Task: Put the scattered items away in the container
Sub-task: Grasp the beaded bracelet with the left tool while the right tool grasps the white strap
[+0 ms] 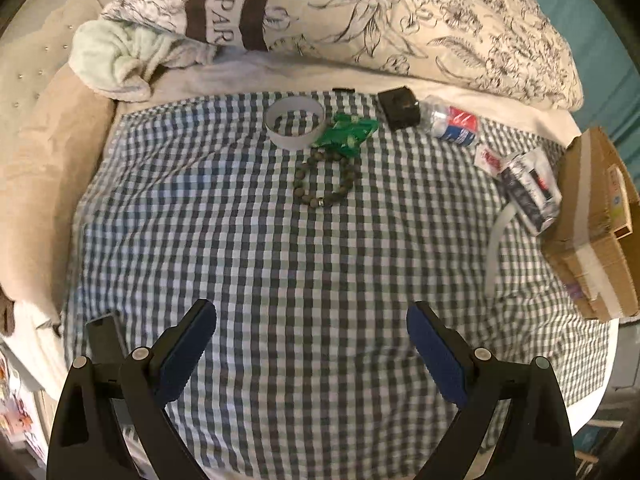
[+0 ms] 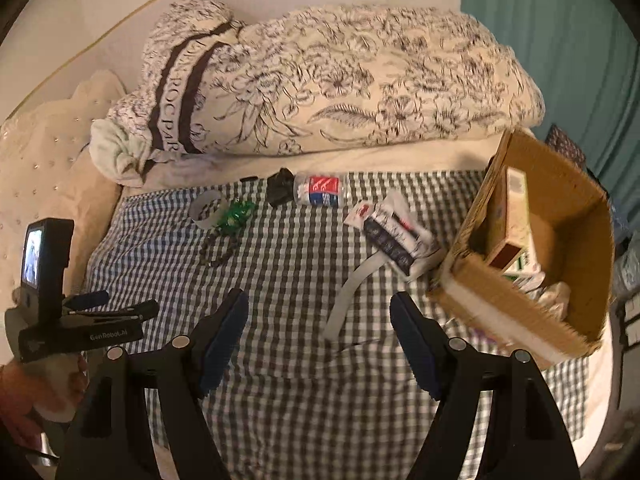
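On the checked cloth (image 1: 280,248) lie a white tape ring (image 1: 294,121), a green wrapper (image 1: 347,133), a bead bracelet (image 1: 326,178), a black box (image 1: 399,107), a crushed plastic bottle (image 1: 450,120) and a dark-and-white pouch (image 1: 530,186) with a grey strap (image 1: 496,242). The cardboard box (image 2: 524,312) at the right edge holds cartons (image 2: 516,220). My left gripper (image 1: 310,354) hovers open over bare cloth, nothing between its blue pads. My right gripper (image 2: 320,342) is open too, empty, above the cloth near the grey strap (image 2: 350,294). The left gripper (image 2: 86,312) shows at the right wrist view's left edge.
A flowered duvet (image 1: 420,28) and a pale green towel (image 1: 116,60) are piled behind the cloth. A beige padded headboard (image 1: 40,152) runs along the left. A teal curtain (image 2: 560,40) hangs at the back right. A person's hand (image 2: 24,392) holds the left gripper.
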Motion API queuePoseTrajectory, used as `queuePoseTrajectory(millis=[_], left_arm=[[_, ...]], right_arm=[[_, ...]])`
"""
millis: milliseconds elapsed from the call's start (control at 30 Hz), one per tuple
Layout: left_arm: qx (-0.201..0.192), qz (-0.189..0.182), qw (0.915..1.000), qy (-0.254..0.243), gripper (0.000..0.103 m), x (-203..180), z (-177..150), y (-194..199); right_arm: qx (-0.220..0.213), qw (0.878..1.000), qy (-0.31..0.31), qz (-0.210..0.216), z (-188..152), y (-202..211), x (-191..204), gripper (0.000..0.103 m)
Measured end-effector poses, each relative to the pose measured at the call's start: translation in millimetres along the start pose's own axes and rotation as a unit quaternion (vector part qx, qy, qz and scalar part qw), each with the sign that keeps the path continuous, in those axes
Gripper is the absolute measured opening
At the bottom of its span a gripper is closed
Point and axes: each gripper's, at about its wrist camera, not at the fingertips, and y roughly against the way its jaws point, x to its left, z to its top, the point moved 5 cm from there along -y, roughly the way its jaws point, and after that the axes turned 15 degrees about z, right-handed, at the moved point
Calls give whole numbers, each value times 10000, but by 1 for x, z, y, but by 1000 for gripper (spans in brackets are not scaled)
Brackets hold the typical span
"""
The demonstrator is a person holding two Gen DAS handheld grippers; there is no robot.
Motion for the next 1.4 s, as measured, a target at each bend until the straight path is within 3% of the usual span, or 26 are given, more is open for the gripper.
queuePoseTrajectory(millis=[167, 533, 867, 933, 967, 1133, 1233, 1267, 1300, 1367, 1400], left_arm=[[-43, -17, 10000, 17, 99, -10, 15, -35], [82, 78, 9998, 146, 99, -38, 47, -116], [248, 218, 9995, 11, 99, -48, 82, -167], [327, 200, 9992, -60, 103, -50, 90, -179], [342, 128, 9993, -43, 103, -50, 93, -183], [254, -30, 9996, -73, 103, -48, 99, -186], [171, -58, 9997, -152, 89, -49, 96, -180], [126, -67, 9997, -175, 76, -50, 96, -175], [82, -68, 9998, -189, 54, -50, 95, -171], [55, -124, 9997, -185, 22, -44, 94, -162], [123, -204, 9996, -166, 22, -41, 94, -160]], right_arm=[[275, 9996, -59, -82, -3, -41, -8, 73], [821, 9942, -640, -255, -4, -139, -71, 70], [1125, 9882, -976, -344, -8, -188, -102, 69], [1192, 9869, -1025, -363, -11, -197, -105, 68], [1236, 9859, -1076, -352, -13, -201, -107, 67], [1494, 9789, -1321, -438, -19, -215, -120, 42], [1522, 9785, -1313, -454, -18, -213, -124, 25], [1503, 9784, -1354, -421, -18, -212, -125, 21], [1478, 9784, -1395, -385, -18, -211, -124, 15], [1521, 9789, -1331, -284, -18, -207, -123, 10], [1506, 9791, -1342, -270, -17, -203, -123, 10]])
